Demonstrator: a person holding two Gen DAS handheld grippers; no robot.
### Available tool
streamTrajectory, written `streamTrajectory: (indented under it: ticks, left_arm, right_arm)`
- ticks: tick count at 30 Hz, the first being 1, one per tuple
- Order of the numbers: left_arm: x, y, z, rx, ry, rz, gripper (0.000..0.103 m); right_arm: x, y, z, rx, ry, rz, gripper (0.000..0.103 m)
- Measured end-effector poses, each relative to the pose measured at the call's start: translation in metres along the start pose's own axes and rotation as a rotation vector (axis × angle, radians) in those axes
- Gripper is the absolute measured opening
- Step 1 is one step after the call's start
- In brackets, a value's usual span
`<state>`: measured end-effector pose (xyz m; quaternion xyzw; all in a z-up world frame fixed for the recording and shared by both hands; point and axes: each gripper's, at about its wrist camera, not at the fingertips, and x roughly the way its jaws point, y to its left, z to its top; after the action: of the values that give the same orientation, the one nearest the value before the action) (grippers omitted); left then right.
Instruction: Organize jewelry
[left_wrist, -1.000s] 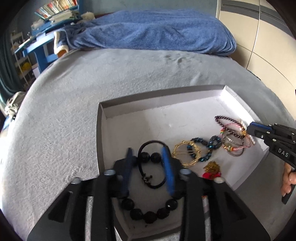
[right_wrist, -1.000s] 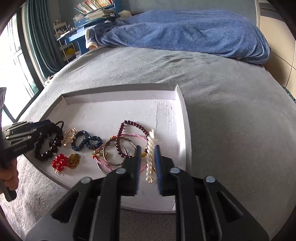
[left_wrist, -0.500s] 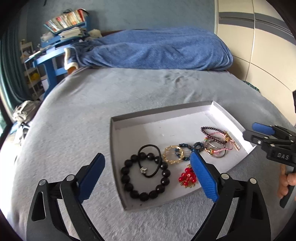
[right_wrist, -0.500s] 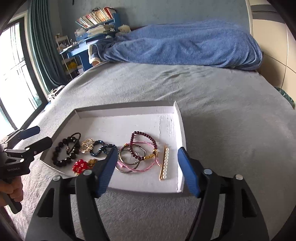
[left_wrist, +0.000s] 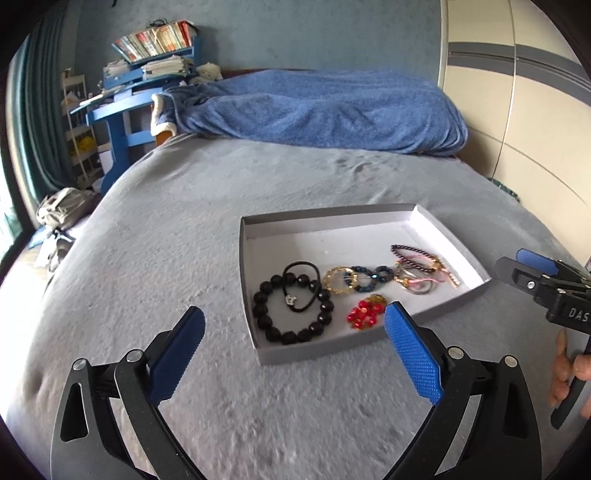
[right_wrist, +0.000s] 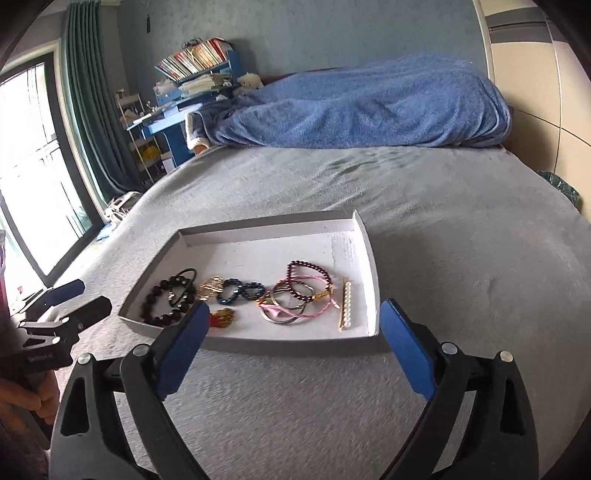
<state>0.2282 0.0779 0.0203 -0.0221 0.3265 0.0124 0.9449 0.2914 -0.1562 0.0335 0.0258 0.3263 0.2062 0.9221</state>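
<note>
A shallow grey tray (left_wrist: 246, 258) is seen resting on a grey bedspread (left_wrist: 155, 229), with a black bead bracelet (left_wrist: 293, 314), a black hair tie (left_wrist: 301, 286), a gold ring-shaped piece (left_wrist: 338, 280), a dark blue beaded piece (left_wrist: 367, 278), a red bead cluster (left_wrist: 364, 314) and a tangle of pink and maroon bracelets (left_wrist: 421, 266) laid inside it. The left gripper (left_wrist: 293, 328) is held spread wide, empty, in front of the tray's near edge. The right gripper (left_wrist: 524, 267) is seen at the right edge, just beside the tray, and a rumpled blue blanket (left_wrist: 317, 107) is piled at the far end.
</note>
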Motion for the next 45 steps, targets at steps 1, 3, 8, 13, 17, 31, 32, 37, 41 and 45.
streamTrajectory:
  ticks: [1,3,8,13,17,31,32,37,41,45]
  left_arm:
    - [-0.004,-0.001,-0.002,0.0,-0.012,-0.003,0.097]
    - [-0.014,-0.005,-0.006,0.002,-0.043,-0.005,0.098]
    - [-0.031,-0.011,-0.018,0.015,-0.089,-0.002,0.098]
    - [-0.037,-0.014,-0.029,0.001,-0.098,-0.012,0.098]
    - [-0.041,-0.02,-0.04,0.003,-0.104,-0.002,0.098]
    - [-0.054,-0.03,-0.051,0.017,-0.154,0.041,0.098]
    - [-0.054,-0.03,-0.051,0.017,-0.152,0.038,0.098]
    - [-0.054,-0.029,-0.05,0.011,-0.148,0.026,0.098]
    - [-0.055,-0.03,-0.049,0.006,-0.152,0.026,0.098]
    - [-0.054,-0.029,-0.049,0.006,-0.151,0.024,0.098]
  right_arm:
    - [-0.004,0.002,-0.002,0.0,-0.007,0.002,0.093]
    - [-0.009,0.006,-0.005,-0.003,-0.02,0.002,0.094]
    - [-0.021,0.015,-0.014,-0.027,-0.056,-0.007,0.096]
    - [-0.028,0.02,-0.021,-0.05,-0.077,-0.008,0.097]
    - [-0.032,0.026,-0.029,-0.077,-0.074,-0.011,0.097]
    - [-0.043,0.042,-0.046,-0.126,-0.074,-0.023,0.097]
    - [-0.043,0.043,-0.046,-0.128,-0.073,-0.021,0.097]
    - [-0.042,0.044,-0.047,-0.126,-0.066,-0.011,0.097]
    - [-0.042,0.044,-0.047,-0.126,-0.067,-0.009,0.097]
    - [-0.042,0.043,-0.047,-0.126,-0.07,-0.007,0.097]
